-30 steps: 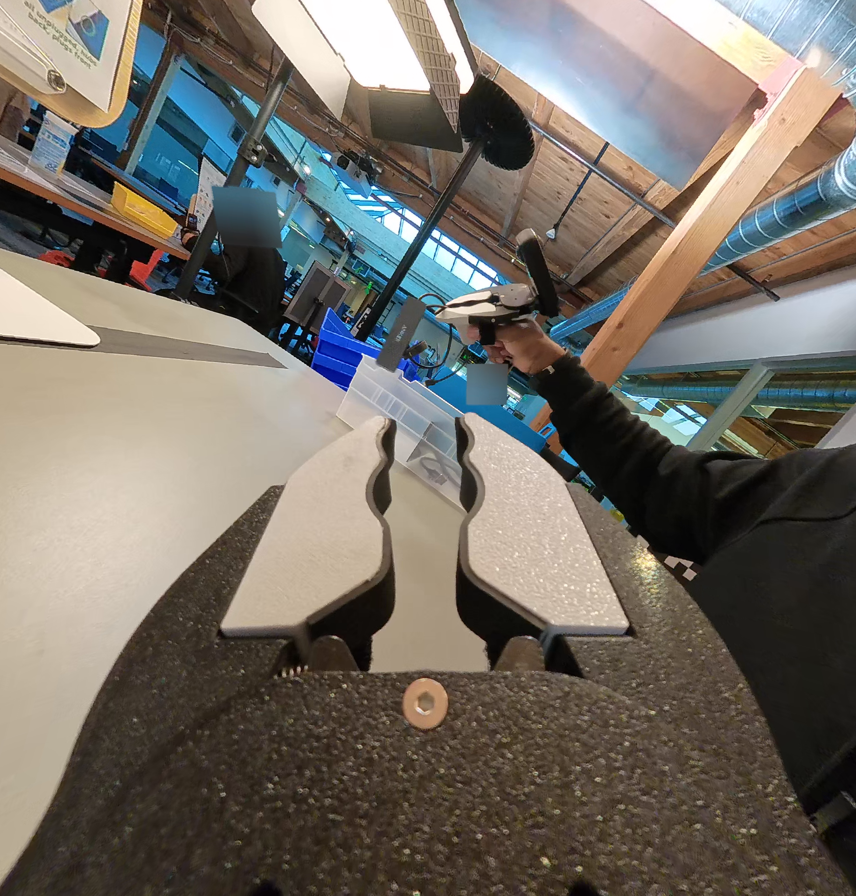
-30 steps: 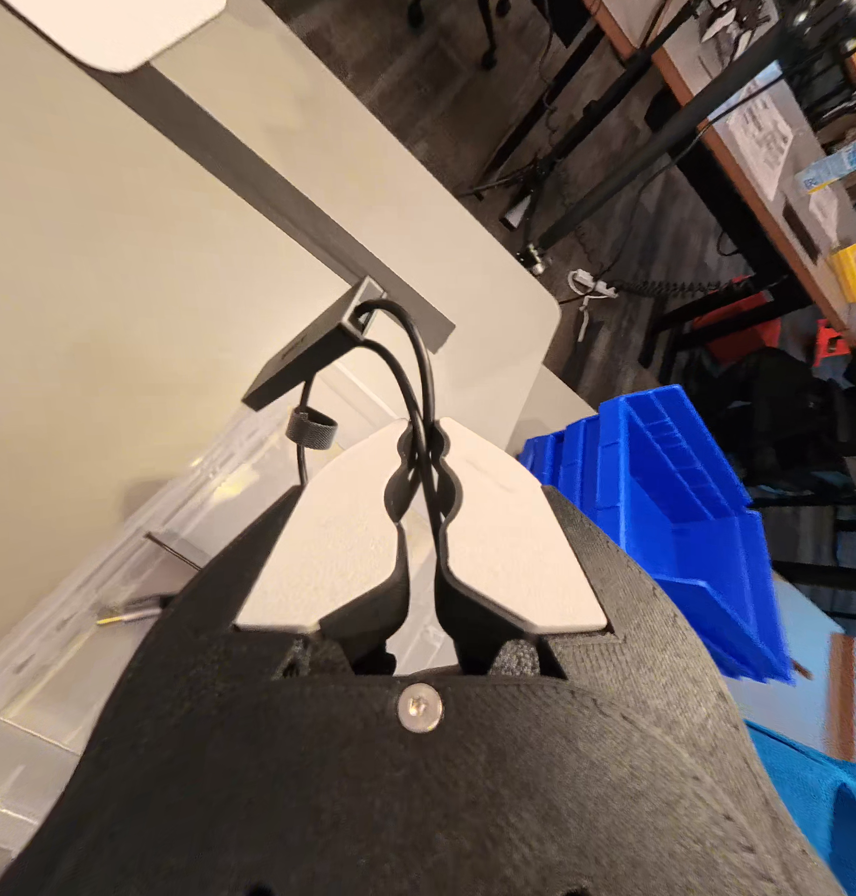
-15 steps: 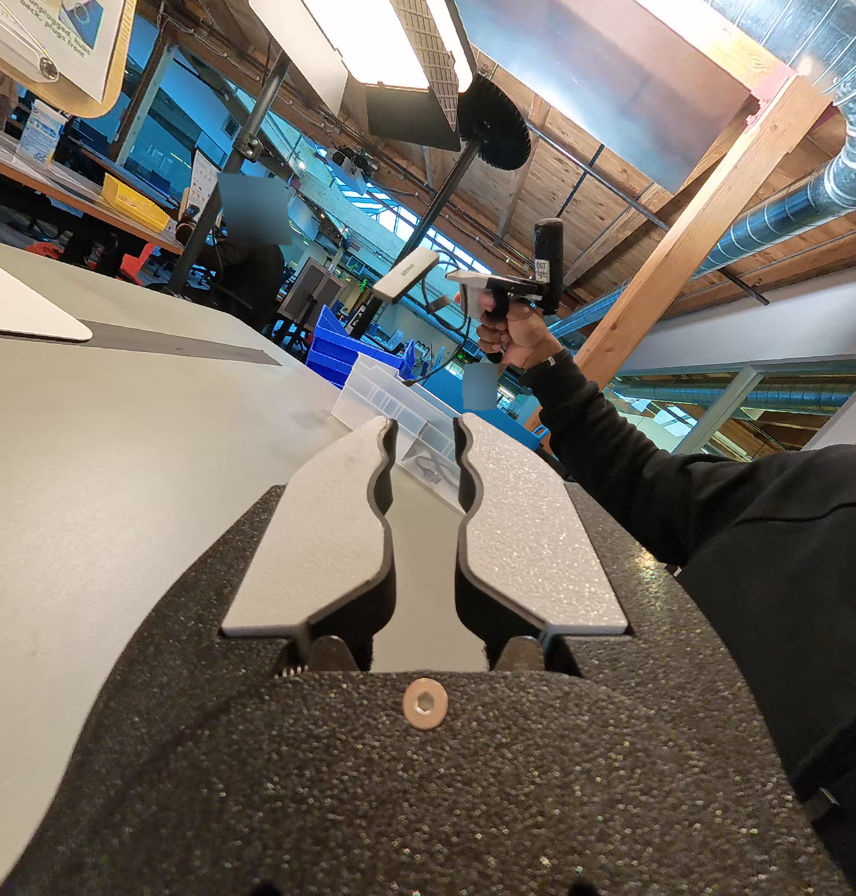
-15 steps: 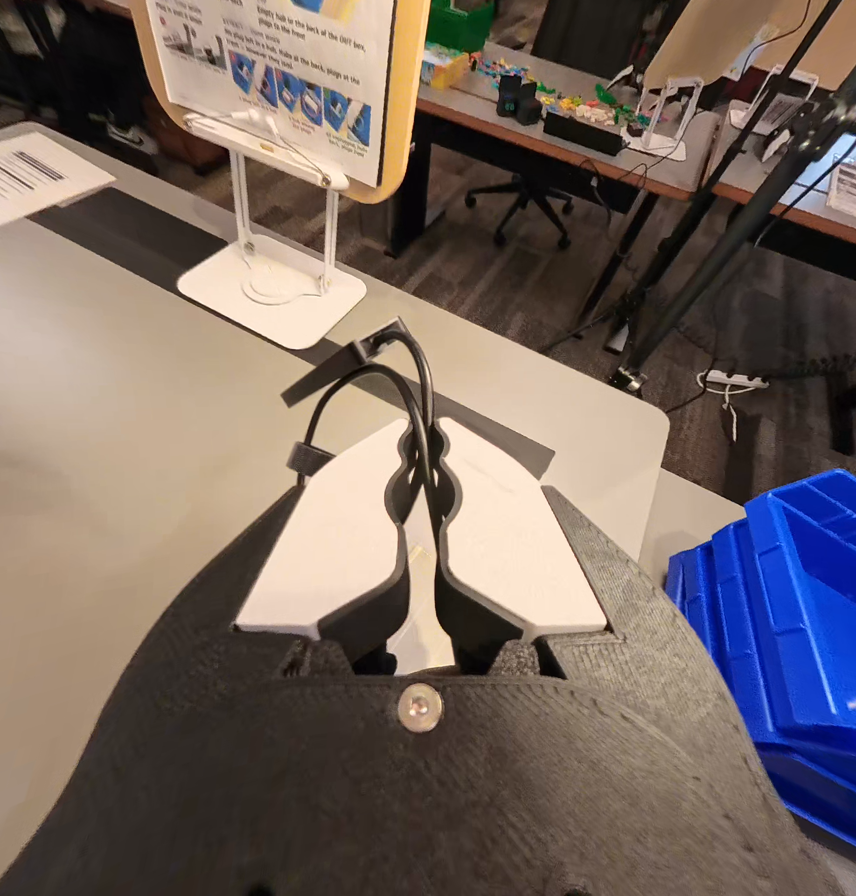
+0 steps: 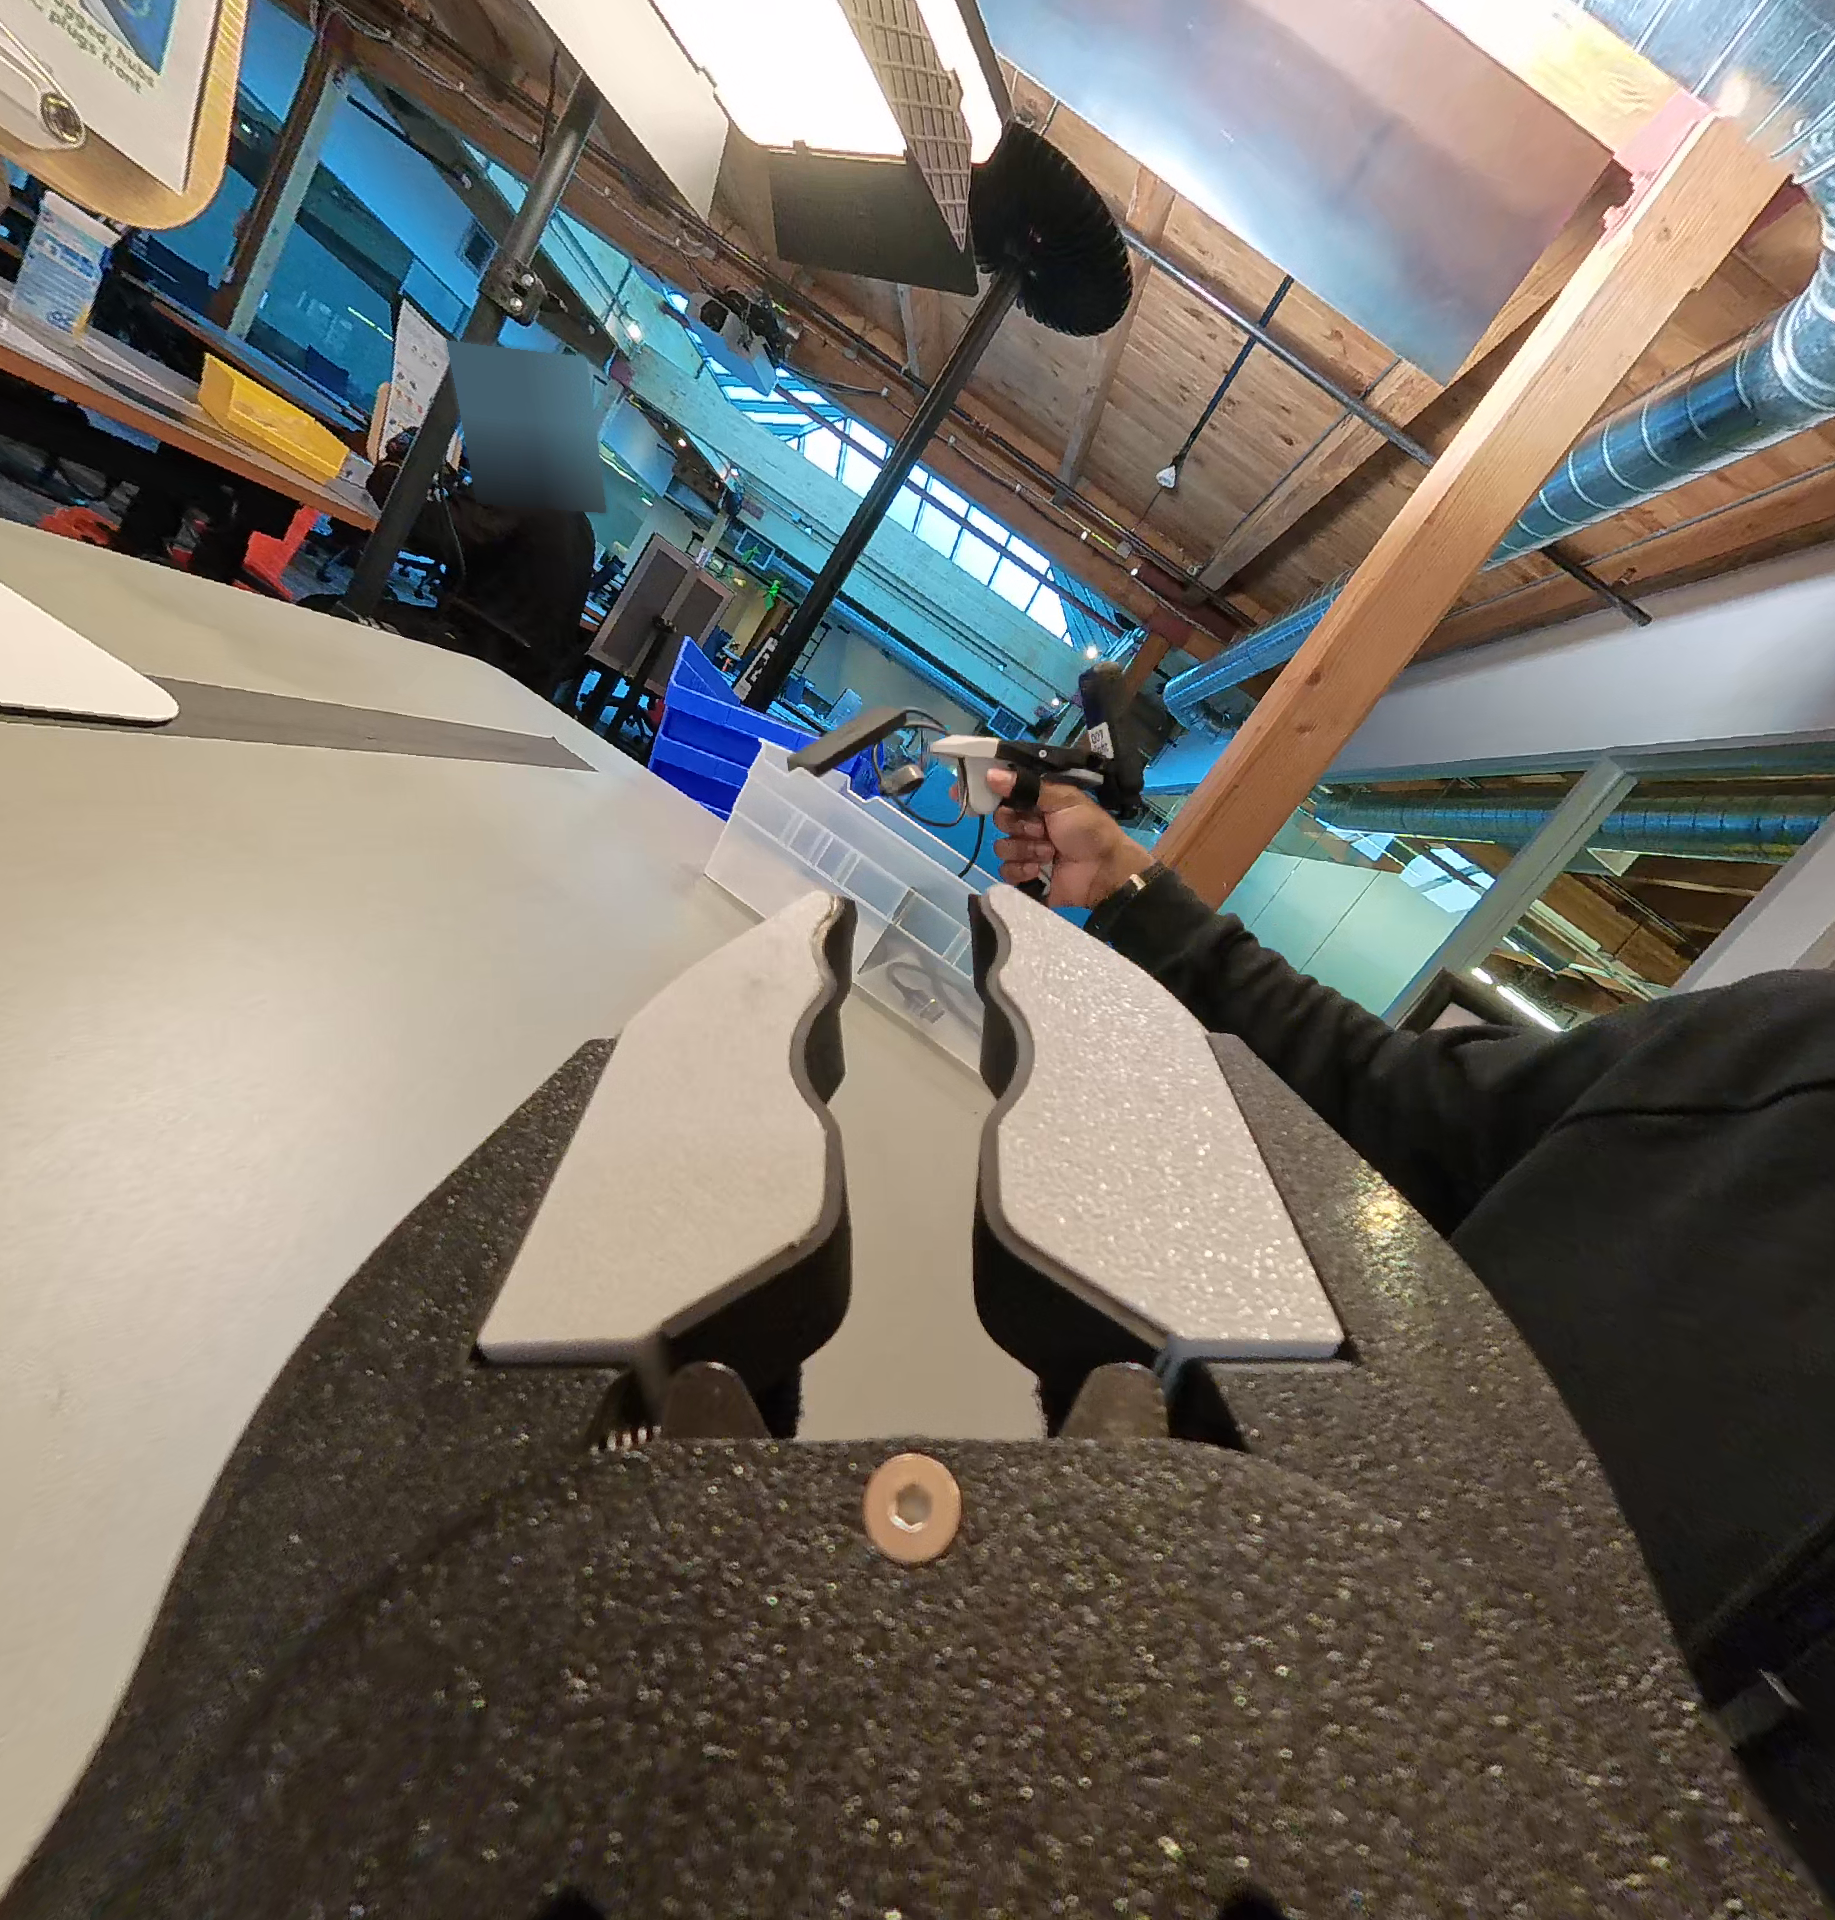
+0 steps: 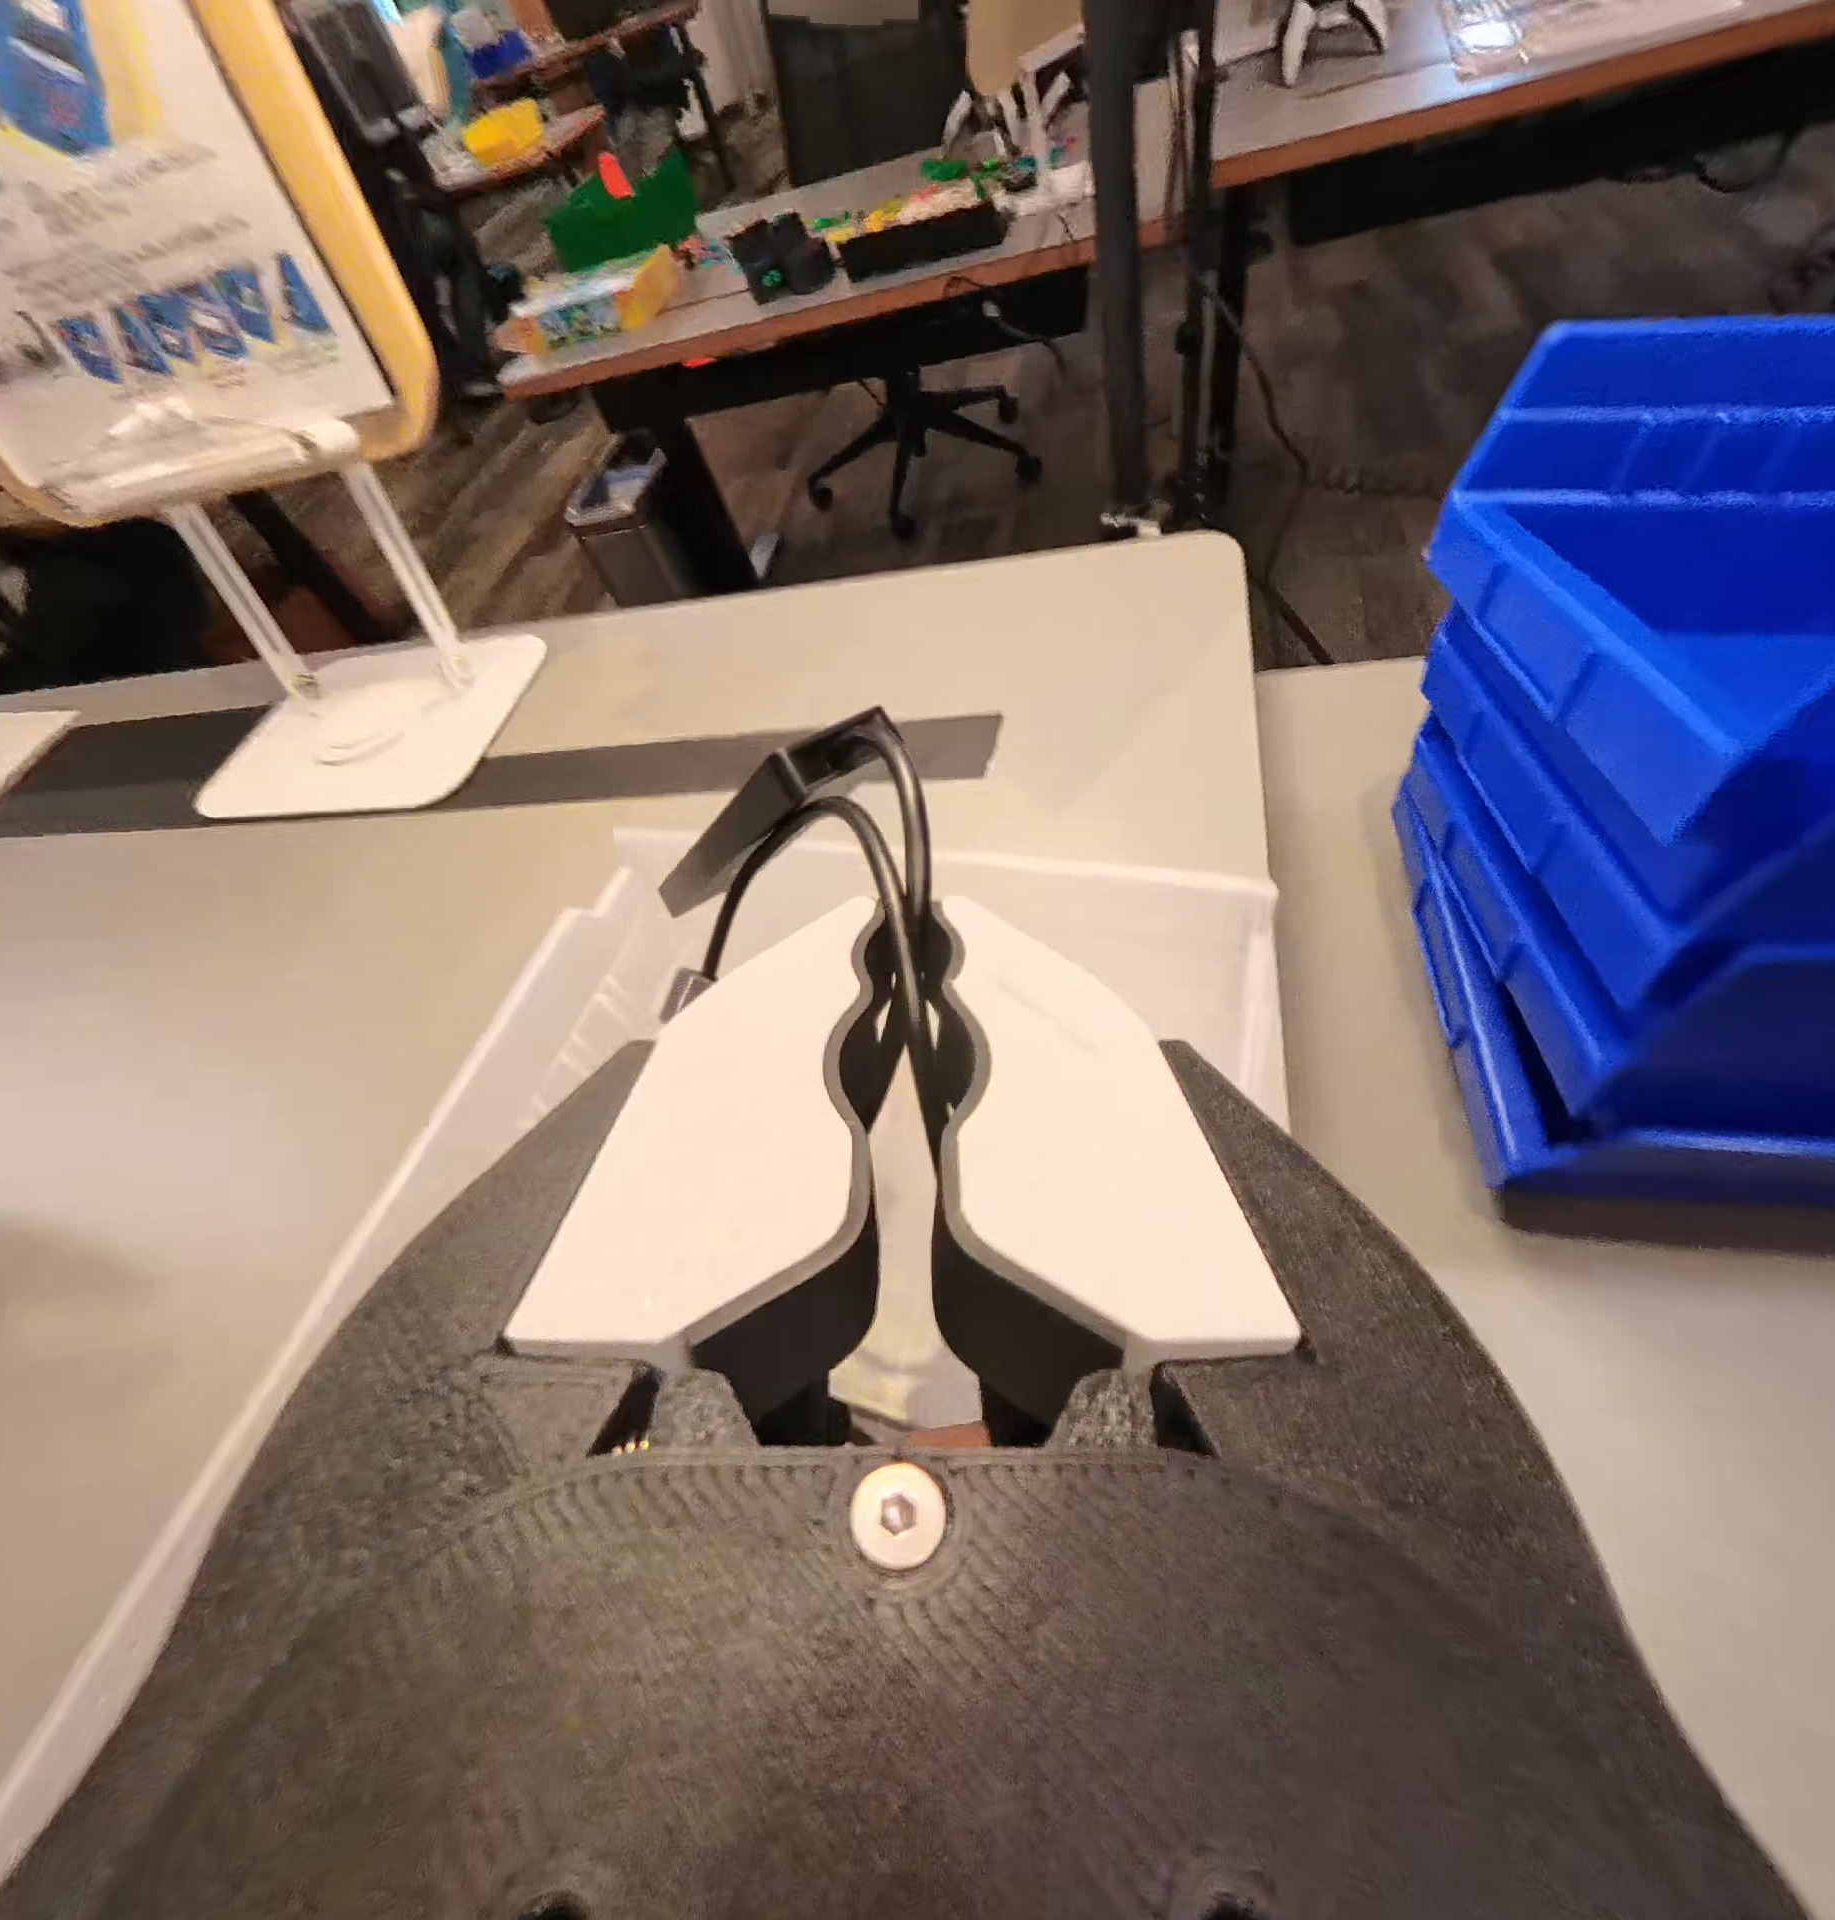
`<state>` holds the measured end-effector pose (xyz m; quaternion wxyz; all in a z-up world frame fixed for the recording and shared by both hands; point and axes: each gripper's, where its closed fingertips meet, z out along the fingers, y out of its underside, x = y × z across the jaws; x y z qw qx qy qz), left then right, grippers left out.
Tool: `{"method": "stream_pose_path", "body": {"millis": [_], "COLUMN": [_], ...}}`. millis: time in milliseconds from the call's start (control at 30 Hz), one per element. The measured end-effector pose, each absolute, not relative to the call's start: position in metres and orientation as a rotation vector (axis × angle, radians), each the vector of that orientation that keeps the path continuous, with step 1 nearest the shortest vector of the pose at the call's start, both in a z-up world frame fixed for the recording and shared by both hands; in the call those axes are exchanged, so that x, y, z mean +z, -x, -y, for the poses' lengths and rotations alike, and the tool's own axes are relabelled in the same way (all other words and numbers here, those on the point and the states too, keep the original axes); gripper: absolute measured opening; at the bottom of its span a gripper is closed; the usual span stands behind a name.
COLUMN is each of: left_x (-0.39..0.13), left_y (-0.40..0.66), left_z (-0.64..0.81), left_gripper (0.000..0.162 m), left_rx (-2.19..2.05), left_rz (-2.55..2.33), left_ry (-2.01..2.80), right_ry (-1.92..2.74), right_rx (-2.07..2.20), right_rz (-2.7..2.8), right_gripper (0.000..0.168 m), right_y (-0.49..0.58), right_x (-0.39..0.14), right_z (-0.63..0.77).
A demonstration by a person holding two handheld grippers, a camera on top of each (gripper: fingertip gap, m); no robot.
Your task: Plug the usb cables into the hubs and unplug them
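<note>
Above the clear bin, centre frame: right tool clamping hub cable; left tool narrowly parted, empty. Nothing plugged yet, seemingly.

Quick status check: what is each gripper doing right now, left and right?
Left gripper: open, holding nothing, low over the grey table.
Right gripper: shut on the black cable of the USB hub, which hangs above the clear bin.

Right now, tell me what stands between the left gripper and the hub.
Nothing visible. The left gripper is open over bare table; the hub hangs by its cable from the right gripper, above the clear bin.
</note>
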<state>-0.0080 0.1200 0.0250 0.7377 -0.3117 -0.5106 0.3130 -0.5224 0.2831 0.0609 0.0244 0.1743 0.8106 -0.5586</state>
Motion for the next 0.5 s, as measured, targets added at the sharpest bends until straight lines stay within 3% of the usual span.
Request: {"method": "stream_pose_path", "body": {"millis": [333, 500], "left_x": [0.025, 0.025], "left_y": [0.008, 0.008], "left_z": [-0.120, -0.122], "left_gripper": [0.021, 0.021], "left_rx": [0.696, 0.699], "left_rz": [1.124, 1.120], "left_ry": [0.690, 0.703], "right_ry": [-0.173, -0.136], "right_rx": [-0.984, -1.044], "right_rz": [-3.234, -3.312], "right_gripper": [0.007, 0.039], "right_y": [0.515, 0.522], "right_x": [-0.011, 0.006], "right_z": [-0.274, -0.269]}}
